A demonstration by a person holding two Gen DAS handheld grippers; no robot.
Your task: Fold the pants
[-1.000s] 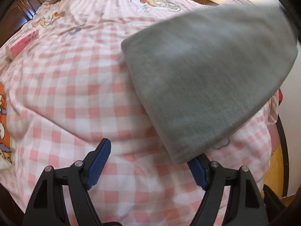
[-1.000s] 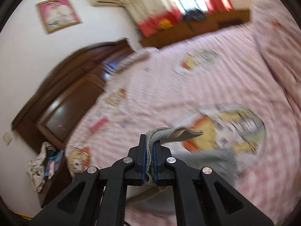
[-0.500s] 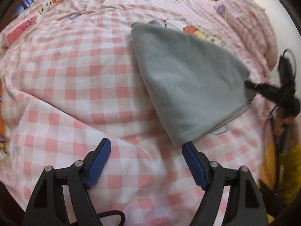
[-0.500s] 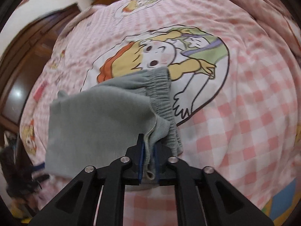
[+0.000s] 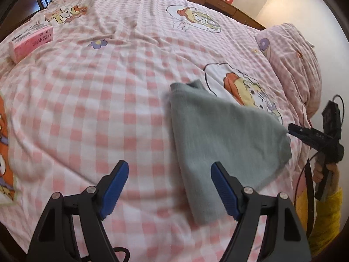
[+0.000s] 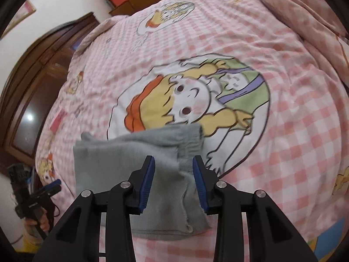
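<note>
Folded grey pants (image 5: 220, 144) rest near the bed's (image 5: 87, 100) right edge.
Both the left gripper (image 5: 169, 187) and right gripper (image 6: 173, 180) hang spread, empty, apparently for smoothing.

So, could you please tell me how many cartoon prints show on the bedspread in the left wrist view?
5: far left, far centre, beside the pants, and two cut off at the left edge. More may be hidden.

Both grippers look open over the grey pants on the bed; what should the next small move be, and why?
Probably lift the right gripper back and clear. Its jaws are open, straddling the waistband edge of the grey pants, which lie folded flat on the pink checked bedspread. The left gripper is open too, holding nothing. The fold looks set down, so neither needs to grip.
</note>
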